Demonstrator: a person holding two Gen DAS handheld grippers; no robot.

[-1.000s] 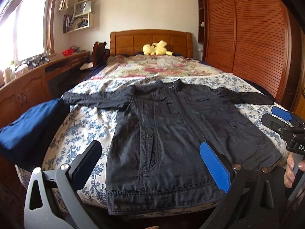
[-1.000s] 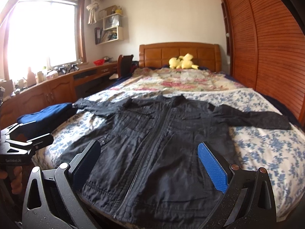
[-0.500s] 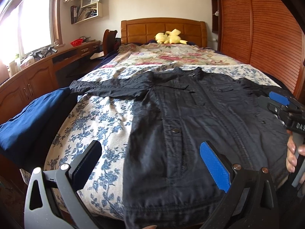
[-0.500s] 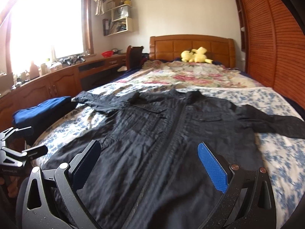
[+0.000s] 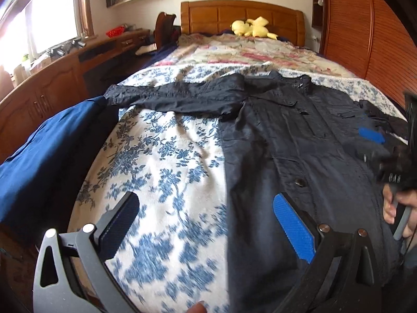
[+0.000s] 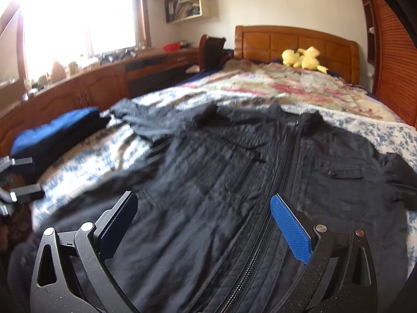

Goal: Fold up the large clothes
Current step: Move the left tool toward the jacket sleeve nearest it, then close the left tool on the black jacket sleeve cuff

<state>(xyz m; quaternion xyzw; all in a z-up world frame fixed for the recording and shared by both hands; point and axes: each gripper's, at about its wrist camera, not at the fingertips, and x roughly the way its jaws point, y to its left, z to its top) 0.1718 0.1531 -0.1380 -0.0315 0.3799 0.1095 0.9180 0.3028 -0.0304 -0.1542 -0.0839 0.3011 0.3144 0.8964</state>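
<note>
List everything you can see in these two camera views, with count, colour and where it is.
Dark zip-front jacket: one, black, spread flat on the bed.
Blue floral bedspread: one, white and blue, under the jacket.
Folded blue garment: one, navy, bed's left edge.
Yellow plush toy: one, by the headboard.
Wooden headboard: one, brown, far end.
Wooden cabinet run: one, brown, under the window.
Wall shelf: one, pale, beside the window.
Left gripper: open, over the jacket's edge.
Right gripper: open, above the jacket.
</note>
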